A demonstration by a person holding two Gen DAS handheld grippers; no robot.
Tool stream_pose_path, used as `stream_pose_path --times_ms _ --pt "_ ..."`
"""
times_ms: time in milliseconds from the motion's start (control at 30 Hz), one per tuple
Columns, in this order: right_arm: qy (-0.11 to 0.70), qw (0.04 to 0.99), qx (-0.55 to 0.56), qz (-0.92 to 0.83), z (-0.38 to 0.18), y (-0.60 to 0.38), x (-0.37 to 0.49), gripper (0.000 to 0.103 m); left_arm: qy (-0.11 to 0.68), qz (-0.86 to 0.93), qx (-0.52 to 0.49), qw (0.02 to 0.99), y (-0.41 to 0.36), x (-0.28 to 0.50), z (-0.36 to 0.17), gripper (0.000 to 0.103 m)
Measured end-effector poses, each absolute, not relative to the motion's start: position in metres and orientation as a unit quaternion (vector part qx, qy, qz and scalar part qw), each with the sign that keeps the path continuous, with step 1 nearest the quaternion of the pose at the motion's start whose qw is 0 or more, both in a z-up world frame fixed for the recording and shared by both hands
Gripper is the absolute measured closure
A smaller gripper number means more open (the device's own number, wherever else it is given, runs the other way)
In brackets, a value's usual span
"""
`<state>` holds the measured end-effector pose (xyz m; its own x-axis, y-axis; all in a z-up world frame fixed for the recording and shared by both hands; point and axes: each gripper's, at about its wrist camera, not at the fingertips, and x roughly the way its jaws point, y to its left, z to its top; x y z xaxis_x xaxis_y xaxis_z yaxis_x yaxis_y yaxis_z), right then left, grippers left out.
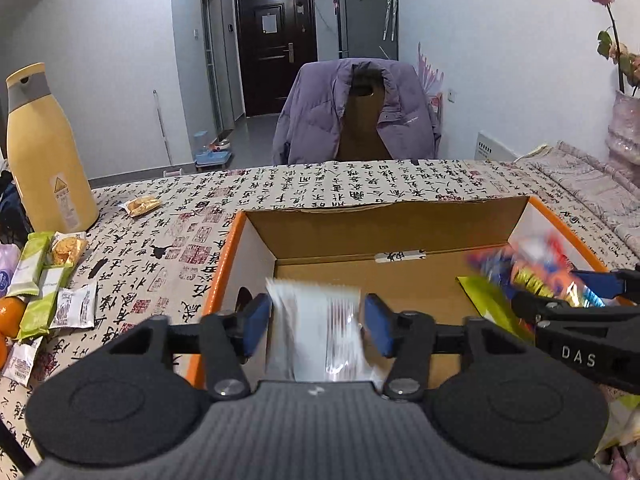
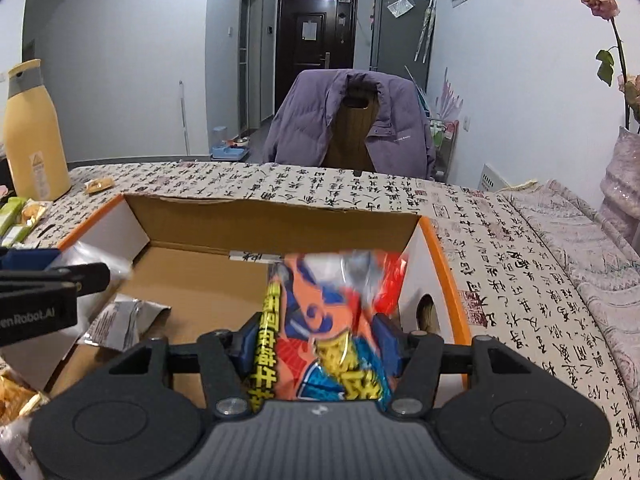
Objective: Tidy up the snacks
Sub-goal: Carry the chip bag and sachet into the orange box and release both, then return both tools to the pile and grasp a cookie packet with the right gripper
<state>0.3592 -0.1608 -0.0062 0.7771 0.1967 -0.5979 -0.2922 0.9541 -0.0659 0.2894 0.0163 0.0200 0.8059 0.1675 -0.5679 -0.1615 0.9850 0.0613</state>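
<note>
An open cardboard box (image 1: 380, 232) with orange edges stands on the table, and both grippers hang over it. My left gripper (image 1: 316, 322) is over the box's left half. A blurred white and clear packet (image 1: 312, 344) hangs between its blue pads, which stand slightly off the packet's sides. My right gripper (image 2: 318, 342) is over the right half of the box (image 2: 280, 220), shut on an orange and blue snack bag (image 2: 332, 300) that sticks up past the fingers. A silver packet (image 2: 124, 320) and a yellow-green packet (image 1: 488, 304) lie on the box floor.
Several green and white snack packets (image 1: 44, 288) lie in a pile at the table's left, beside an orange (image 1: 12, 316) and a tall yellow bottle (image 1: 44, 152). A lone cookie packet (image 1: 142, 205) lies farther back. A chair with a purple jacket (image 1: 356, 112) stands behind the table.
</note>
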Motion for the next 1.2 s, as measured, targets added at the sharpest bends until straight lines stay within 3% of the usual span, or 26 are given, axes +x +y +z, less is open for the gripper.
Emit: stream_pose_path --times_ms 33,67,100,133,200,233,567,1200 --pt "0.305 0.94 -0.077 0.131 -0.006 -0.161 0.357 0.042 0.294 0.085 0.002 0.952 0.018 0.287 0.021 0.028" --pt "0.305 0.94 -0.073 0.133 -0.005 -0.162 0.355 0.03 0.289 0.085 0.0 0.954 0.019 0.285 0.022 0.019" --pt "0.302 0.941 -0.067 0.135 -0.004 -0.164 0.352 0.015 0.281 0.083 -0.004 0.956 0.021 0.282 0.023 0.017" --pt "0.298 0.943 -0.064 0.136 -0.003 -0.164 0.349 0.009 0.277 0.081 -0.008 0.957 0.023 0.28 0.024 0.015" --pt "0.291 0.944 -0.063 0.14 -0.001 -0.167 0.343 0.001 0.272 0.078 -0.02 0.959 0.027 0.276 0.025 0.0" --pt "0.289 0.945 -0.064 0.139 0.0 -0.167 0.34 0.0 0.267 0.078 -0.024 0.96 0.027 0.274 0.026 0.0" --pt "0.275 0.951 -0.046 0.132 0.007 -0.185 0.324 0.0 0.245 0.065 -0.038 0.967 0.026 0.249 0.037 0.0" --pt "0.185 0.967 -0.002 0.173 0.035 -0.231 0.208 0.0 0.164 0.003 -0.057 0.985 0.003 0.13 0.056 0.0"
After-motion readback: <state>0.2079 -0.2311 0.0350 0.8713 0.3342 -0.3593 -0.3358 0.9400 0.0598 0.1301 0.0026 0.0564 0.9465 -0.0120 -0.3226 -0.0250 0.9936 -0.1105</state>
